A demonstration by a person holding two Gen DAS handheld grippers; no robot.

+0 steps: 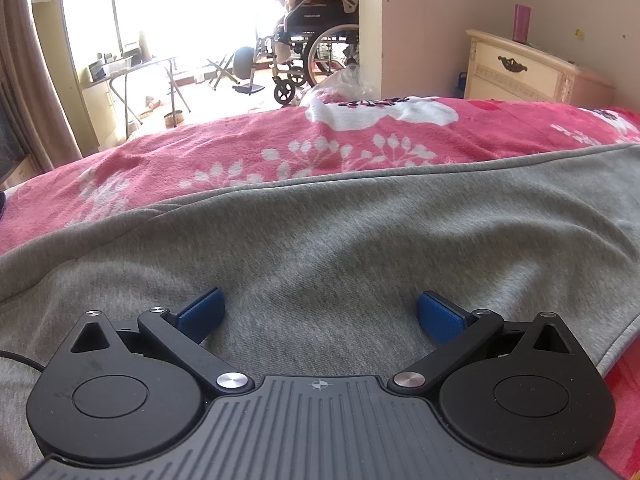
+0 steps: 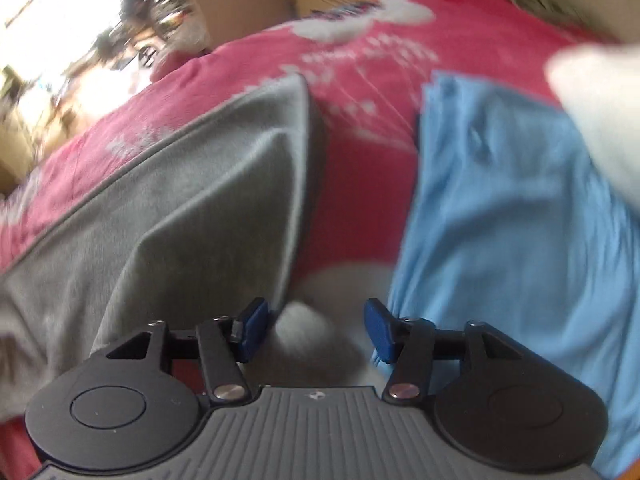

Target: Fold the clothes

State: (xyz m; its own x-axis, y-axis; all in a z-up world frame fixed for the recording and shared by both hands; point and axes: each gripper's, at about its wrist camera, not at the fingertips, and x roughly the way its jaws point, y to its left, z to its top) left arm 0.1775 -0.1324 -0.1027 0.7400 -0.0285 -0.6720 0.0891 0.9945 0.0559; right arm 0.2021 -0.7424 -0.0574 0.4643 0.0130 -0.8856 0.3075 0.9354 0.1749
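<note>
Lying spread across a pink floral blanket (image 1: 248,148) is a grey garment (image 1: 360,232), seen in the left wrist view as a broad, lightly wrinkled sheet with a hemmed edge running along its far side. The left gripper (image 1: 320,312) is held over this cloth with its jaws wide apart; nothing is gripped between the blue pads (image 1: 204,310), and contact with the fabric cannot be judged. In the right wrist view, which is blurred, the grey garment (image 2: 192,200) is seen folded into a raised ridge at the left, with a light blue garment (image 2: 520,200) lying apart from it at the right and a strip of blanket (image 2: 360,140) between them. The right gripper (image 2: 316,328) is seen with jaws partly parted and empty, over a white patch of the blanket. A cream bedside cabinet (image 1: 528,72) and a wheelchair (image 1: 316,52) are noted beyond the bed.
</note>
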